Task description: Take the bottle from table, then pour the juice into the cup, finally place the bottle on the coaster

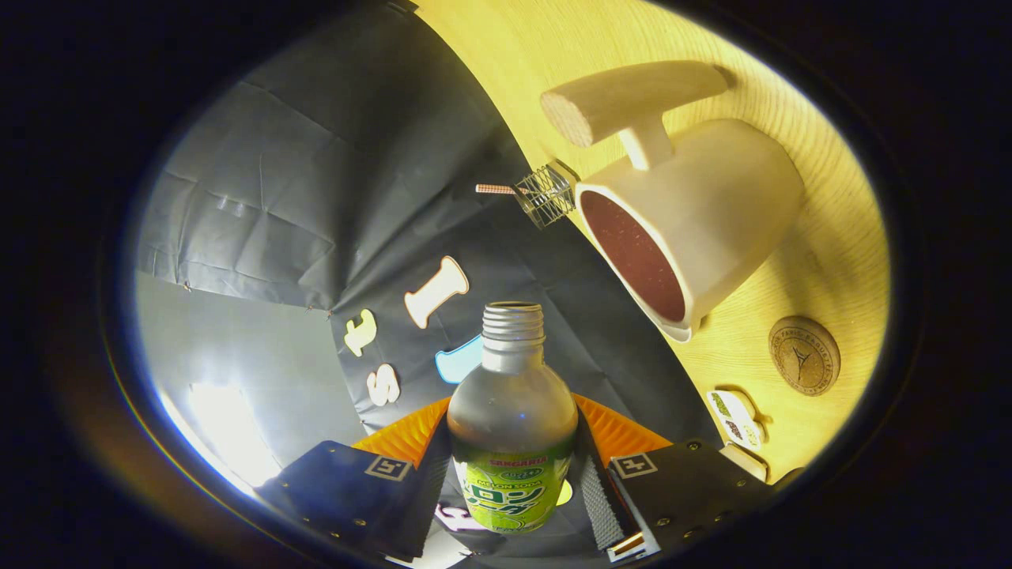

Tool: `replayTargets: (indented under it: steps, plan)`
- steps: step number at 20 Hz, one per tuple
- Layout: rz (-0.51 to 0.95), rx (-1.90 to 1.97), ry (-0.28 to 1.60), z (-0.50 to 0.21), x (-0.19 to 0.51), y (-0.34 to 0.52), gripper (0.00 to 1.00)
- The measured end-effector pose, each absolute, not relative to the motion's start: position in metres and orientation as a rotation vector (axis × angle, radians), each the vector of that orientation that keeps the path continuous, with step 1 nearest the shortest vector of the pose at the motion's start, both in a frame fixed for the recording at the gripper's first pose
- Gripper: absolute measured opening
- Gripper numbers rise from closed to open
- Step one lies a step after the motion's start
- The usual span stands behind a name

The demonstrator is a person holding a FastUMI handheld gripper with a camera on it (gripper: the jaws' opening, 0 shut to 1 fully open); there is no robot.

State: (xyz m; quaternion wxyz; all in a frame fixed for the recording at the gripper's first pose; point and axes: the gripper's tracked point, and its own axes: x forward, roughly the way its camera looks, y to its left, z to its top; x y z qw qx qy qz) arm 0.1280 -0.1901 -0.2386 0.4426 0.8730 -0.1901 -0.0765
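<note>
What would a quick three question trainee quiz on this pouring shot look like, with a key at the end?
1. True or false: the bottle has its cap on.
2. What is the gripper shut on? A) the cup B) the bottle C) the coaster
3. Fill in: the bottle's open mouth points toward the booth ____, not into the cup.

Key: 1 false, the threaded neck is open. 2 B, both fingers press its sides. 3 wall.
</note>
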Motion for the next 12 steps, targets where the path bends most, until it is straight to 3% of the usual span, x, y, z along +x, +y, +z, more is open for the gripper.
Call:
replayTargets:
  steps: [12]
  plan:
    - [-0.197, 2.155, -0.449, -0.2466, 0.1265, -0.1876, 0.77]
